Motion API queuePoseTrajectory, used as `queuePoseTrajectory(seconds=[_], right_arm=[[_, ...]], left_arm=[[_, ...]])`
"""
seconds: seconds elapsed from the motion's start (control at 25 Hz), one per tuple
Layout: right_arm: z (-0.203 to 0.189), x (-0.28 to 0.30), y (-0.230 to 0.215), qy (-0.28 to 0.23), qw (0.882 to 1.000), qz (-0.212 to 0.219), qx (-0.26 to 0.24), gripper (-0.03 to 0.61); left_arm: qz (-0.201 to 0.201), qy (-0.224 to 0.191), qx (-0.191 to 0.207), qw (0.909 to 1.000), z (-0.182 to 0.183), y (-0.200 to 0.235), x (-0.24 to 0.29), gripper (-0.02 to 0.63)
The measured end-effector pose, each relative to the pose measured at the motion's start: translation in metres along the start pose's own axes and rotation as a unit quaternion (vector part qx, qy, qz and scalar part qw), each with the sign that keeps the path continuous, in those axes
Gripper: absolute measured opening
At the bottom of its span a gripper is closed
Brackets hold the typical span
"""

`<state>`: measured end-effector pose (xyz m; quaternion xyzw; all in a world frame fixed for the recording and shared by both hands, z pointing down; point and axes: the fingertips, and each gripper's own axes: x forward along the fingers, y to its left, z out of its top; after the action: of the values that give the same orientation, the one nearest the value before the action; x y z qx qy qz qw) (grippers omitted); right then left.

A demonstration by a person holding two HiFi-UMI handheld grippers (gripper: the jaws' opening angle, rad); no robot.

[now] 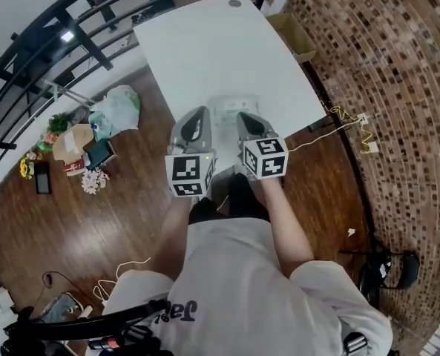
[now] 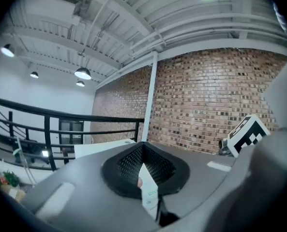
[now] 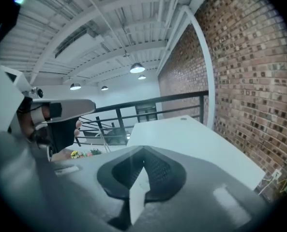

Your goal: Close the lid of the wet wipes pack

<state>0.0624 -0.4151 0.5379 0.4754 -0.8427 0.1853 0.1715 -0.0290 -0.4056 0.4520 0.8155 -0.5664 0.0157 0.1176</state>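
The wet wipes pack is a pale packet lying on the white table near its front edge. From the head view I cannot tell how its lid stands. My left gripper hangs over the pack's left side and my right gripper over its right side. In each gripper view the jaws meet in a closed V, at the left gripper and at the right gripper. A thin white sliver, printed in the left gripper view, shows through each slit. Whether either gripper touches the pack is hidden.
A cardboard box stands beside the table's right edge. A plastic bag and small clutter lie on the wooden floor at left. A cable trails off the table's right corner. A black railing runs behind.
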Motion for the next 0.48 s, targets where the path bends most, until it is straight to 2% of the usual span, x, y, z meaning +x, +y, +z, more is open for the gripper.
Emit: queuePoseTrajectory(seconds=[0.08, 0.2, 0.36, 0.48], right_arm=[[0.014, -0.026, 0.012, -0.037, 0.999, -0.002, -0.015, -0.011], [0.029, -0.064, 0.030, -0.091, 0.995, -0.002, -0.038, -0.011], [0.040, -0.112, 0.045, -0.149, 0.987, 0.004, -0.059, -0.011], [0.041, -0.157, 0.045, -0.187, 0.980, 0.002, -0.068, -0.011]], left_arm=[[-0.007, -0.015, 0.010, 0.9998, 0.013, -0.011, -0.015, 0.015], [-0.007, -0.031, 0.005, 0.9995, 0.022, -0.025, -0.035, 0.015], [0.009, -0.042, -0.001, 0.9991, 0.020, -0.045, -0.065, 0.015], [0.026, -0.047, 0.011, 0.9985, 0.015, -0.070, -0.095, 0.015]])
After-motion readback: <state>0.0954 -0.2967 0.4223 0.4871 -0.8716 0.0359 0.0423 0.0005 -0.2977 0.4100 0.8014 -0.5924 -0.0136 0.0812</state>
